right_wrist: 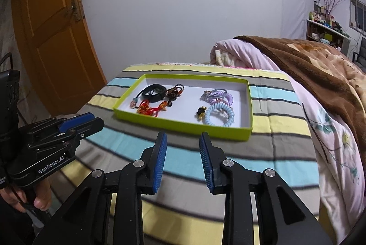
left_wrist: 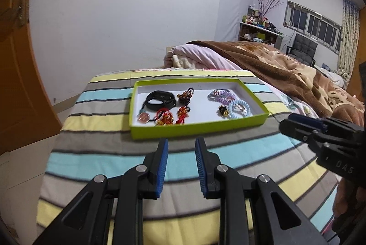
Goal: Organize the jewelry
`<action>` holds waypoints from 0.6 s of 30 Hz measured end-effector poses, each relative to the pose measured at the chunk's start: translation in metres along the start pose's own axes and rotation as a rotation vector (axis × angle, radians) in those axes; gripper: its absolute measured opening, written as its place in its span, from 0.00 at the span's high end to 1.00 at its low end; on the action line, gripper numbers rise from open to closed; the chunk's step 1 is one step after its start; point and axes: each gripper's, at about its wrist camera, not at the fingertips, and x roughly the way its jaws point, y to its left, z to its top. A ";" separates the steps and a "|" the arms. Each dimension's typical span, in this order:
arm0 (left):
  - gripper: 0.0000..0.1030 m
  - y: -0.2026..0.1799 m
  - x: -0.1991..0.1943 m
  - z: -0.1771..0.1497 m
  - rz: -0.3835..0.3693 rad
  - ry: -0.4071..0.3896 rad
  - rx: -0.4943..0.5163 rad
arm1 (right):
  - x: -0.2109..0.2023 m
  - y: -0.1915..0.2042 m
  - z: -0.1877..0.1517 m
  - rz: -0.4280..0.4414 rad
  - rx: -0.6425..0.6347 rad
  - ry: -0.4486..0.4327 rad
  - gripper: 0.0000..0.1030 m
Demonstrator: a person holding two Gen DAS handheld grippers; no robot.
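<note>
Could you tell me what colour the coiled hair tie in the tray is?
The coiled hair tie is pale blue, clearest in the right wrist view.

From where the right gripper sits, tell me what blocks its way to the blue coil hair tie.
Only the green box's near wall lies between the open right gripper and the blue coil hair tie. The striped cloth between them is bare; going in from above clears the wall.

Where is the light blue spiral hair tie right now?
In both wrist views the light blue spiral hair tie lies in the green box's right end, near the front wall, beside the purple ties.
</note>
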 end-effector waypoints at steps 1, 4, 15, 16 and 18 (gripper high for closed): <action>0.75 0.000 -0.005 -0.003 0.007 -0.001 0.001 | -0.005 0.002 -0.003 -0.002 0.002 -0.003 0.70; 0.75 -0.001 -0.018 -0.014 0.037 -0.009 -0.005 | -0.021 0.007 -0.013 -0.011 0.006 -0.014 0.70; 0.75 -0.015 -0.061 -0.043 0.037 -0.037 -0.016 | -0.060 0.028 -0.051 -0.029 -0.006 -0.032 0.70; 0.75 -0.016 -0.064 -0.045 0.035 -0.037 -0.020 | -0.063 0.029 -0.053 -0.029 -0.005 -0.033 0.70; 0.75 -0.016 -0.068 -0.048 0.032 -0.038 -0.028 | -0.066 0.030 -0.056 -0.025 -0.002 -0.031 0.70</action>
